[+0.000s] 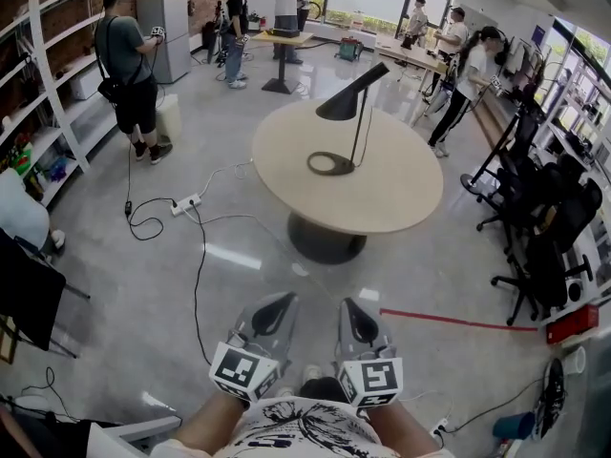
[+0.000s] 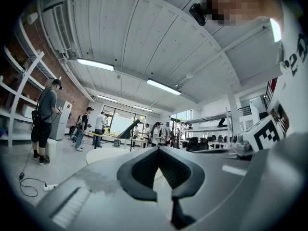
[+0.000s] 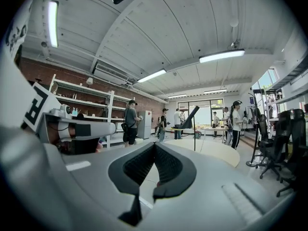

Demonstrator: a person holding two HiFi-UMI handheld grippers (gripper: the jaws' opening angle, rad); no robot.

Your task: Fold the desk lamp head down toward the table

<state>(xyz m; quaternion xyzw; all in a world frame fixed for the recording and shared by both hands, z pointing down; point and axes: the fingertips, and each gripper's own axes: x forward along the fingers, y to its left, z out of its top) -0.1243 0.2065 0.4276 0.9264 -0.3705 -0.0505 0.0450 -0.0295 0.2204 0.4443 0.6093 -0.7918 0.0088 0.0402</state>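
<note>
Lamp head [image 1: 351, 94] tilted, tip up-R, stem [image 1: 360, 134] vert.

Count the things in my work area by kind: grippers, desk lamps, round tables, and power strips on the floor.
grippers: 2, the left gripper and the right gripper, both shut on nothing
desk lamp: 1, standing on the table
round table: 1
power strip: 1, on the floor left of the table
Total: 5

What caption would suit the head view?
Left claw and right claw, both shut, face a black desk lamp on a round table.
</note>
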